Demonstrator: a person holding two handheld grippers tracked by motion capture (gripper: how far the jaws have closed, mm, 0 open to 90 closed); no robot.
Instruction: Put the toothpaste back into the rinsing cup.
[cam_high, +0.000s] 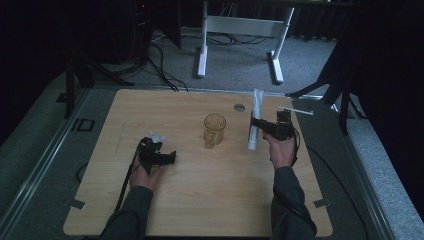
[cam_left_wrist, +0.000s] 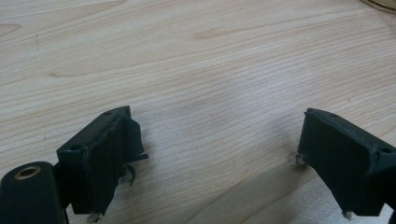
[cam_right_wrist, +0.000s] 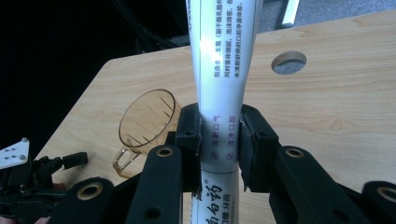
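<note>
Right gripper (cam_high: 256, 121) fingers clamped on white tube (cam_right_wrist: 219, 79), amber cup (cam_high: 214, 129) at its 9 o'clock, left gripper (cam_left_wrist: 210, 154) fingers wide apart, empty, over wooden surface (cam_high: 200, 195)

Between our grippers only the amber cup (cam_high: 214, 129) stands in the way; the table (cam_high: 210, 200) nearer us lies open.

The high view looks forward and down from above the person's side, taking in the whole tabletop (cam_high: 200, 200). The left gripper view sits low and close, facing bare wood past its jaws. The right gripper view looks across the tabletop; it shares the amber cup (cam_right_wrist: 147, 122) with the high view (cam_high: 214, 129).
</note>
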